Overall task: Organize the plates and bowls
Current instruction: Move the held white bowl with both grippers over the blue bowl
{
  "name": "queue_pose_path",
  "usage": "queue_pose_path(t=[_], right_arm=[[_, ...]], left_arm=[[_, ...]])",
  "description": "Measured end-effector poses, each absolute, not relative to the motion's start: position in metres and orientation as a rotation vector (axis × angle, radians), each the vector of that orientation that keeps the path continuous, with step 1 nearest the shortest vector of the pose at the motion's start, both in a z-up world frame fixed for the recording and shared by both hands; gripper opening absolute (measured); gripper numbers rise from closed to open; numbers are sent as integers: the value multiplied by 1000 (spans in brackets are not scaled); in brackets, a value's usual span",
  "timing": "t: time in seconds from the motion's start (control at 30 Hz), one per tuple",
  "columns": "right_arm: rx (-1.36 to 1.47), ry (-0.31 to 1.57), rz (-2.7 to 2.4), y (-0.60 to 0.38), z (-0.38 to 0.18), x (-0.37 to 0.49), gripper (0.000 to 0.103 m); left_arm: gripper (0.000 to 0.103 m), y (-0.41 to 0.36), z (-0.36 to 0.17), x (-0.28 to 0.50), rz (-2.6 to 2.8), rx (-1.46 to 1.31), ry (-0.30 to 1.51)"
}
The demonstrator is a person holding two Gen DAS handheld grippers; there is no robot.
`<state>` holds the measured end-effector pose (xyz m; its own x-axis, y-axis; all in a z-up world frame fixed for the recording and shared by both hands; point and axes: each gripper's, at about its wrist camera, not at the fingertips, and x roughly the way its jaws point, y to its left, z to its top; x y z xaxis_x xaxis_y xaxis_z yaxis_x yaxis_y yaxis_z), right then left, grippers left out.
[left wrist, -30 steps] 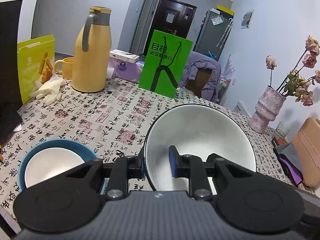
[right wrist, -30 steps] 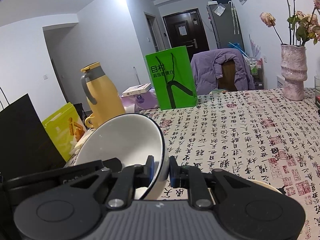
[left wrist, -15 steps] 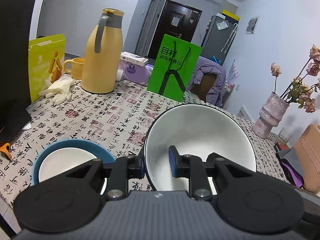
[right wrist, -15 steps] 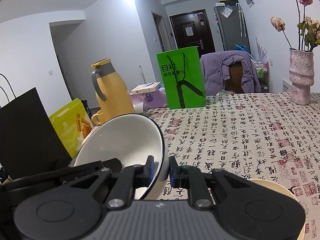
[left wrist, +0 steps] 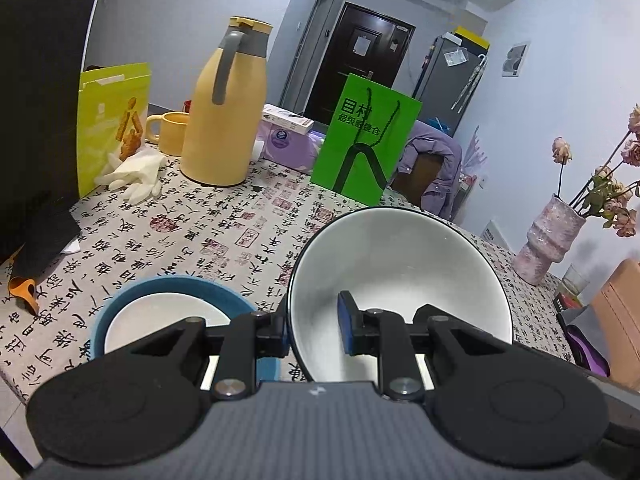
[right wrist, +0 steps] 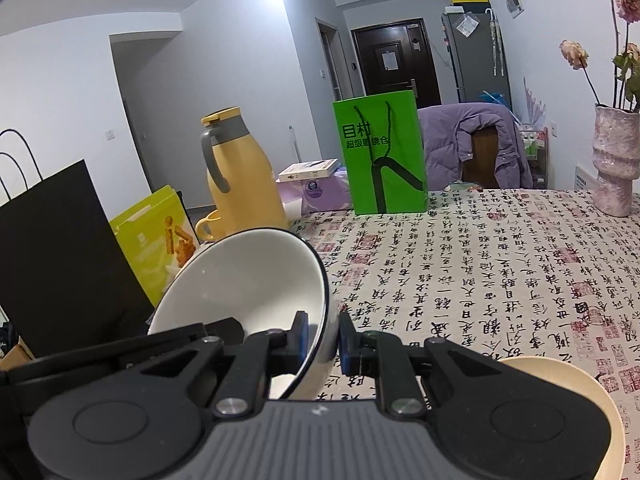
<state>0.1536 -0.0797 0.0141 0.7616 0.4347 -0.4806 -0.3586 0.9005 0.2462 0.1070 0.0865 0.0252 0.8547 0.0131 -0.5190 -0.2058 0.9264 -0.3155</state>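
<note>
Left claw (left wrist: 313,330): you have it clamped on the white bowl (left wrist: 400,280) rim.
Right claw (right wrist: 323,339): clamped too — same bowl's opposite rim.
Blue plate (left wrist: 176,312): near worktop edge.

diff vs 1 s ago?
Both views shifted sideways: the blue plate and yellow jug slid right in the left wrist view. No grasp change: left hand-held gripper and right hand-held gripper stay clamped on the white bowl rim.
</note>
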Motion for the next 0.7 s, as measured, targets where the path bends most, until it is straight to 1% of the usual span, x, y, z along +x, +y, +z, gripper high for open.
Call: queue_pose_path(t=[0.7], right_arm=[[106,578,472,-38,6,155,15]], left_arm=[[22,125,13,98,159,-409,540]])
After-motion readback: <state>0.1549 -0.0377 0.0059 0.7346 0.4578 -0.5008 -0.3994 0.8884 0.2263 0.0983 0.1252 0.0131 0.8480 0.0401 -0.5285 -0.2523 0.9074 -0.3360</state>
